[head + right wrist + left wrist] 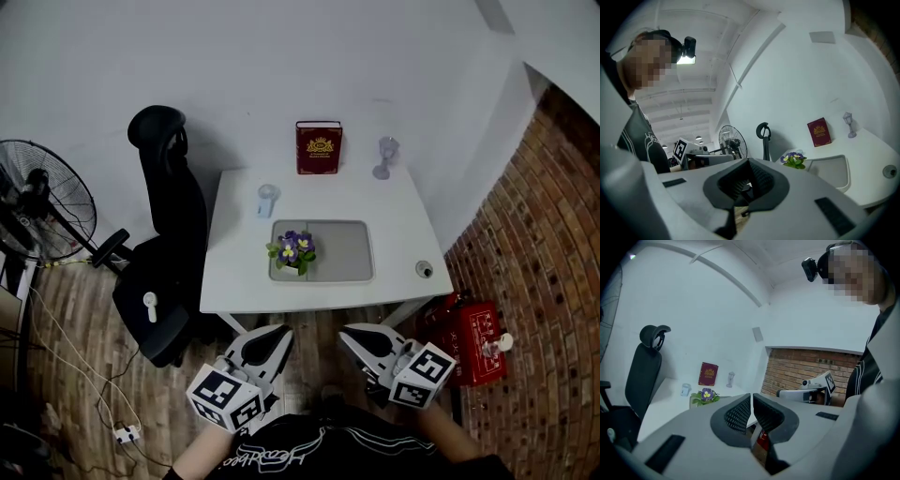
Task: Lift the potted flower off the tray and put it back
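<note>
The small potted flower (293, 249) has purple blooms with yellow centres above a ruff of green leaves; its pot is hidden under the foliage in every view. It stands at the left end of the shallow grey rectangular tray (345, 251), inside the rim, and the rest of the tray is bare. The tray lies near the front middle of the white square table (239, 277). A dark red book with a gold crest (319, 147) stands upright at the table's far edge against the wall. A black high-backed office chair (169, 244) is beside the table's left edge.

Both tools are held low and close to the person's body, short of the table's near edge and well apart from the flower. The left gripper (279, 330) points roughly level toward the table, angled slightly inward, with its marker cube nearest the person. In the left gripper view its two black ribbed pads stand together with only a thin slit between them, and nothing is caught there. The right gripper (349, 330) mirrors it on the other side, also about level and angled inward. In the right gripper view its jaws meet at the tips and hold nothing. Each gripper view shows the other tool off to the side and the flower beyond the jaws on the table.
</note>
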`<action>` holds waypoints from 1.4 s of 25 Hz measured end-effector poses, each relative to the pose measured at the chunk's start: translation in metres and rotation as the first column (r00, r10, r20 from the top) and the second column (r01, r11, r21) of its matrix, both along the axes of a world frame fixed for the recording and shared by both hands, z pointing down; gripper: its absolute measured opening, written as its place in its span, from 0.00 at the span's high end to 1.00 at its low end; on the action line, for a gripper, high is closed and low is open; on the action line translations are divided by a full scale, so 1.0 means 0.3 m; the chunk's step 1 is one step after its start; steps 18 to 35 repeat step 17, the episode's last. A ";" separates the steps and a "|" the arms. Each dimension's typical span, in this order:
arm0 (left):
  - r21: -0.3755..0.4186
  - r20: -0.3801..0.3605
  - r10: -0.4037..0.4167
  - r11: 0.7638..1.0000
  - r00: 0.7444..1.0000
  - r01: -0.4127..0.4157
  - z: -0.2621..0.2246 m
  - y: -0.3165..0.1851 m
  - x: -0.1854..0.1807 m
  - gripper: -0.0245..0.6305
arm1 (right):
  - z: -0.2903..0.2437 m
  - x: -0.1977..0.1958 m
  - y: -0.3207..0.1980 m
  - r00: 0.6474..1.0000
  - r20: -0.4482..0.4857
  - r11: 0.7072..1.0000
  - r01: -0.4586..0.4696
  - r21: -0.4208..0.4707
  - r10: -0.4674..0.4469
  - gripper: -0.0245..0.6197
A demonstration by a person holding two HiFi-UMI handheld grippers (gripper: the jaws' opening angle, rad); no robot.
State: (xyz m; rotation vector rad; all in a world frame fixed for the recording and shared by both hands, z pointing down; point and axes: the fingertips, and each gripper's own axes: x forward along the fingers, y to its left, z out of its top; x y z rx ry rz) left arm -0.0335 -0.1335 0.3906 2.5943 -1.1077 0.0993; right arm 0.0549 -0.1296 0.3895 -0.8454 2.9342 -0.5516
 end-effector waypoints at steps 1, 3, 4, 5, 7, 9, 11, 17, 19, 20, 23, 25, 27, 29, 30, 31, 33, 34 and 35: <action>0.000 0.000 -0.002 1.000 1.000 0.002 -0.002 0.007 -0.003 0.90 | -0.002 -0.001 0.008 1.000 0.002 1.000 -0.004 0.001 0.004 0.96; 0.003 0.000 -0.003 1.000 1.000 0.003 -0.008 0.020 -0.010 0.90 | -0.011 -0.001 0.021 1.000 0.004 1.000 -0.011 0.010 0.011 0.96; 0.005 0.002 -0.002 1.000 1.000 0.002 -0.010 0.027 -0.013 0.90 | -0.016 -0.003 0.027 1.000 0.005 1.000 -0.015 0.016 0.015 0.96; 0.007 0.006 -0.001 1.000 1.000 0.001 -0.011 0.033 -0.016 0.90 | -0.020 -0.006 0.034 1.000 0.007 1.000 -0.018 0.020 0.018 0.96; 0.011 0.012 -0.001 1.000 1.000 0.001 -0.012 0.042 -0.022 0.90 | -0.020 -0.012 0.046 1.000 0.008 1.000 -0.021 0.024 0.021 0.96; 0.015 0.012 -0.004 1.000 1.000 0.004 -0.009 0.046 -0.022 0.90 | -0.010 -0.013 0.056 1.000 0.005 1.000 -0.019 0.021 0.019 0.96; 0.015 0.017 -0.006 1.000 1.000 0.005 -0.001 0.047 -0.020 0.90 | 0.003 -0.009 0.060 1.000 0.005 1.000 -0.021 0.014 0.021 0.96; 0.007 0.023 -0.017 1.000 1.000 0.017 0.017 0.028 -0.017 0.90 | 0.021 0.005 0.039 0.999 0.010 0.999 -0.035 -0.002 0.035 0.96; 0.007 0.023 -0.017 1.000 1.000 0.017 0.017 0.028 -0.017 0.90 | 0.021 0.005 0.039 0.999 0.010 0.999 -0.035 -0.002 0.035 0.96; 0.007 0.023 -0.017 1.000 1.000 0.017 0.017 0.028 -0.017 0.90 | 0.021 0.005 0.039 0.999 0.010 0.999 -0.035 -0.002 0.035 0.96; 0.007 0.023 -0.017 1.000 1.000 0.017 0.017 0.028 -0.017 0.90 | 0.021 0.005 0.039 0.999 0.010 0.999 -0.035 -0.002 0.035 0.96; 0.007 0.023 -0.017 1.000 1.000 0.017 0.017 0.028 -0.017 0.90 | 0.021 0.005 0.039 0.999 0.010 0.999 -0.035 -0.002 0.035 0.96; 0.007 0.023 -0.017 1.000 1.000 0.017 0.017 0.028 -0.017 0.90 | 0.021 0.005 0.039 0.999 0.010 0.999 -0.035 -0.002 0.035 0.96; 0.007 0.023 -0.017 1.000 1.000 0.017 0.017 0.028 -0.017 0.90 | 0.021 0.005 0.039 0.999 0.010 0.999 -0.035 -0.002 0.035 0.96; 0.007 0.023 -0.017 1.000 1.000 0.017 0.017 0.028 -0.017 0.90 | 0.021 0.005 0.039 0.999 0.010 0.999 -0.035 -0.002 0.035 0.96; 0.007 0.023 -0.017 1.000 1.000 0.017 0.017 0.028 -0.017 0.90 | 0.021 0.005 0.039 0.999 0.010 0.999 -0.035 -0.002 0.035 0.96; 0.007 0.023 -0.017 1.000 1.000 0.017 0.017 0.028 -0.017 0.90 | 0.021 0.005 0.039 0.999 0.010 0.999 -0.035 -0.002 0.035 0.96; 0.007 0.023 -0.017 1.000 1.000 0.017 0.017 0.028 -0.017 0.90 | 0.021 0.005 0.039 0.999 0.010 0.999 -0.035 -0.002 0.035 0.96; 0.007 0.023 -0.017 1.000 1.000 0.017 0.017 0.028 -0.017 0.90 | 0.021 0.005 0.039 0.999 0.010 0.999 -0.035 -0.002 0.035 0.96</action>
